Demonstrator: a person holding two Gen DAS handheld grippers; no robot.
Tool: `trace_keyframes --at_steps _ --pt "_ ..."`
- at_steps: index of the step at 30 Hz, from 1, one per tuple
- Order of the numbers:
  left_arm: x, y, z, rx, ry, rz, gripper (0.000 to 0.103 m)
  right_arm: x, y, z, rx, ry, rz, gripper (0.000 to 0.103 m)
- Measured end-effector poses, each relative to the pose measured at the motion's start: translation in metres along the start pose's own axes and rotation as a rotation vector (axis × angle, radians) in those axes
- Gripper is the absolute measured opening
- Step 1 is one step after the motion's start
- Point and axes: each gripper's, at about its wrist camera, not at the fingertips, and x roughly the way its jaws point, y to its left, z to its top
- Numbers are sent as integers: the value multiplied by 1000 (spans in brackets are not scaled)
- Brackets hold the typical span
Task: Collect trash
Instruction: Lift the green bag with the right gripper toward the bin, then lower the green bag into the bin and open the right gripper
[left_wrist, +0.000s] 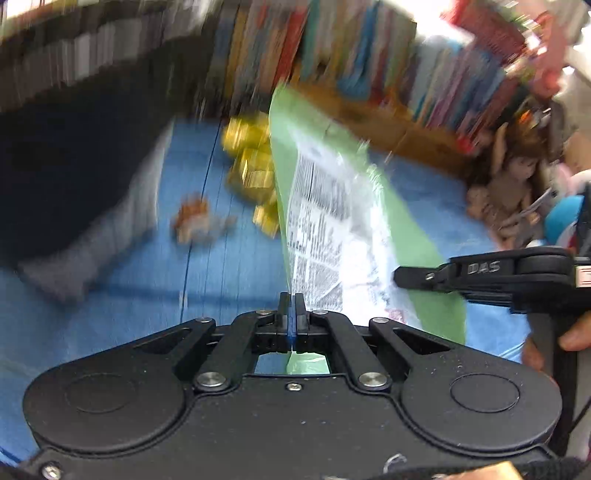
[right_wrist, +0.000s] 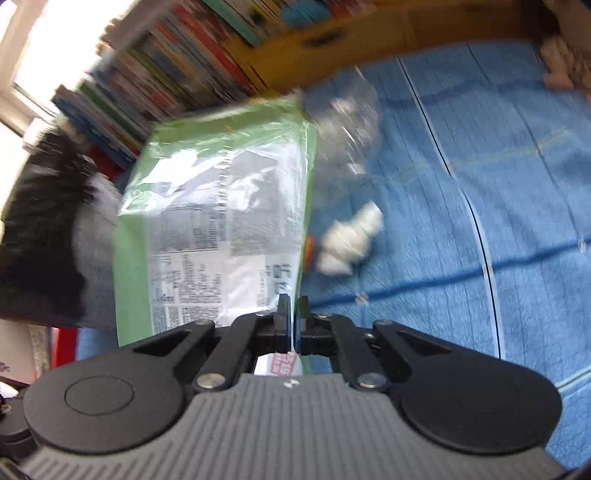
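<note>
I have both hand-held grippers on the same thing: the green bag (left_wrist: 332, 206), printed with a white label, which stands up off the blue bed (left_wrist: 229, 280) between them; the left hand-held gripper (left_wrist: 291, 306) has its jaws pinched together on the bag's near edge, with a strip of green film showing through behind the fingers; the right hand-held gripper (right_wrist: 293, 310) is likewise clamped tight on the opposite lower corner, a pink-printed scrap of the bag visible just behind its pads. In the left view the right one comes in from the right side and meets the bag low down, so the two grips sit at either end of the bag's mouth edge, the bag's long axis running up and away from both wrists towards the bookshelf (left_wrist: 369, 55).

What the next move turns on, as I judge it, is where the loose trash lies from that held mouth: the white crumpled paper (right_wrist: 349, 240) lies on the bed just right of the bag and ahead of the right hand, so that hand is the nearer one; a clear wrapper (right_wrist: 351, 122) lies beyond it, further up the bed; the gold wrappers (left_wrist: 251, 166) and an orange scrap (left_wrist: 195, 221) lie left of the bag, nearer my left hand. Both views are blurred, so finer detail I cannot tell.
</note>
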Motion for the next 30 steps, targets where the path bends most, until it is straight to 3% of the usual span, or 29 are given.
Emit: trace_keyframes --at_steps 4,10,15,22,30 --pt "-51 -19 29 53 -158 9 0 -39 26 18 -31 -102 67 5" --pt "-111 -21 72 38 -327 69 0 -82 80 56 -109 -215 187 4" --pt "-149 1 96 1 -399 161 0 -96 132 79 -216 -241 278 4" --pt "-141 72 113 -90 -311 316 1 -55 215 101 -382 -105 325 5" --pt "-111 143 124 -144 -139 399 3 21 299 114 -551 135 221 5"
